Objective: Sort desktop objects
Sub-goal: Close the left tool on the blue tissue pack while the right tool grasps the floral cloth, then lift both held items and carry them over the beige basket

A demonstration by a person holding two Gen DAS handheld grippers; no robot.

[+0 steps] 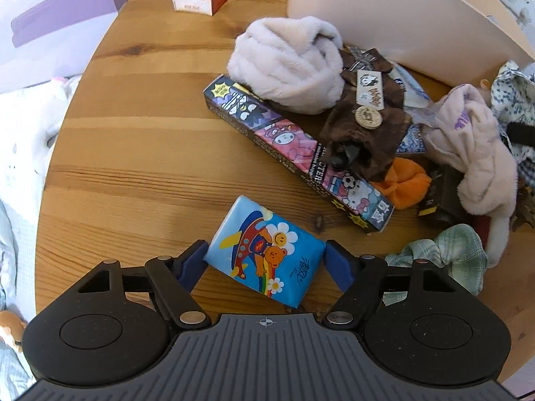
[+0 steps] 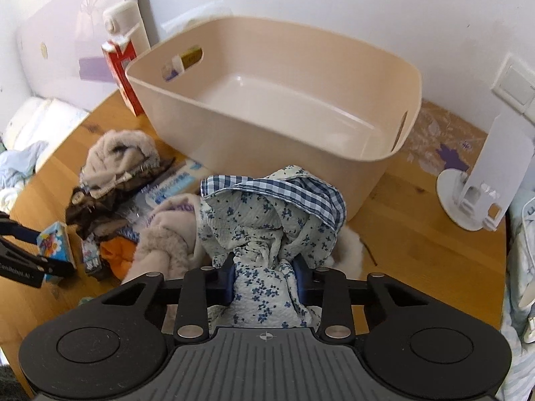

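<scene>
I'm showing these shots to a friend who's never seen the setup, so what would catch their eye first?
Probably the bright blue tissue pack with its cartoon bear, clamped in the left gripper over the wooden table. Next, the floral cloth bunched in the right gripper, just in front of the big empty beige bin. A jumble of plush items and a long character-print box lies between them.

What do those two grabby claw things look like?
Both look alike. The left gripper and right gripper have blue jaws on black linkage bars with silver rivets, two round black housings, and a grey ribbed plate with a small crosshair mark. No cables show.
</scene>
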